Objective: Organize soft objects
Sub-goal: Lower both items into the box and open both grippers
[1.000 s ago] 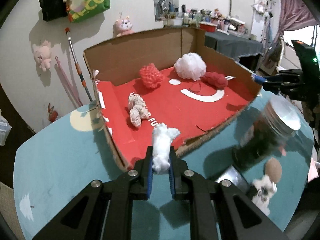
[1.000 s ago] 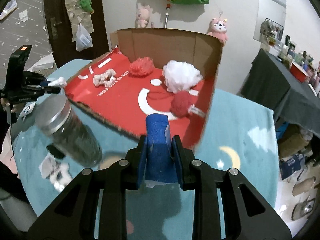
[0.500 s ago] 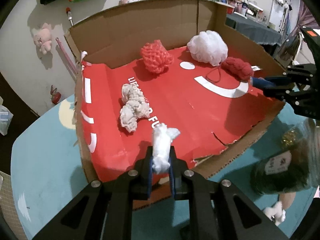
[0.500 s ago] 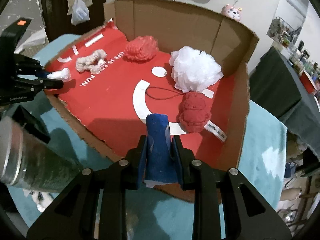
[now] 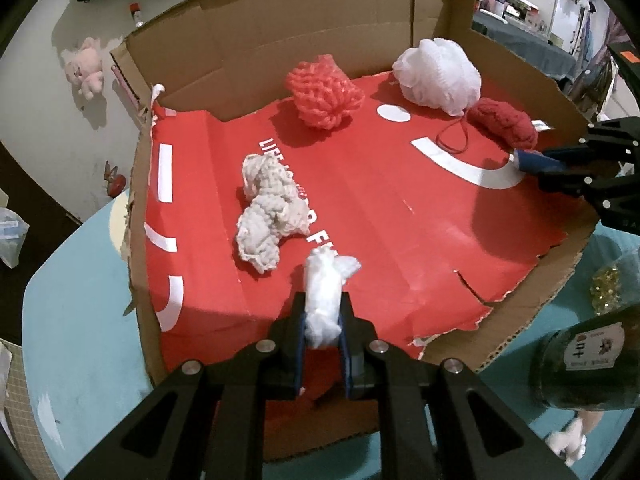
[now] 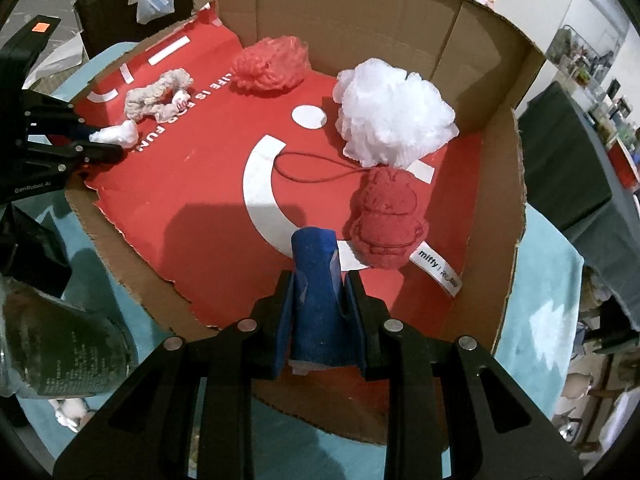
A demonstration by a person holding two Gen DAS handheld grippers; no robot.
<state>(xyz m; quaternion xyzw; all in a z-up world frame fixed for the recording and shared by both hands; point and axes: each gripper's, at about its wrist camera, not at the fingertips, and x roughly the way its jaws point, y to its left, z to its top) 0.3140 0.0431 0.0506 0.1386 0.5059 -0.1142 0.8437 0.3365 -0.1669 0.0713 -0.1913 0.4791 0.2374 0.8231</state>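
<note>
Over the red-floored box (image 5: 192,92), the left gripper (image 5: 322,332) clenches a white wad (image 5: 325,292) at six o'clock, the right gripper (image 6: 318,312) a blue roll (image 6: 315,280) whose lower end is hidden.

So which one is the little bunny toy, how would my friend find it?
Look in the big cardboard box with the red floor. Near its right wall lies the fluffy white puff, and just in front of that, touching it, is the bunny toy. It is the only dark red, flat one, with a white name tag and a thin loop string.
</note>
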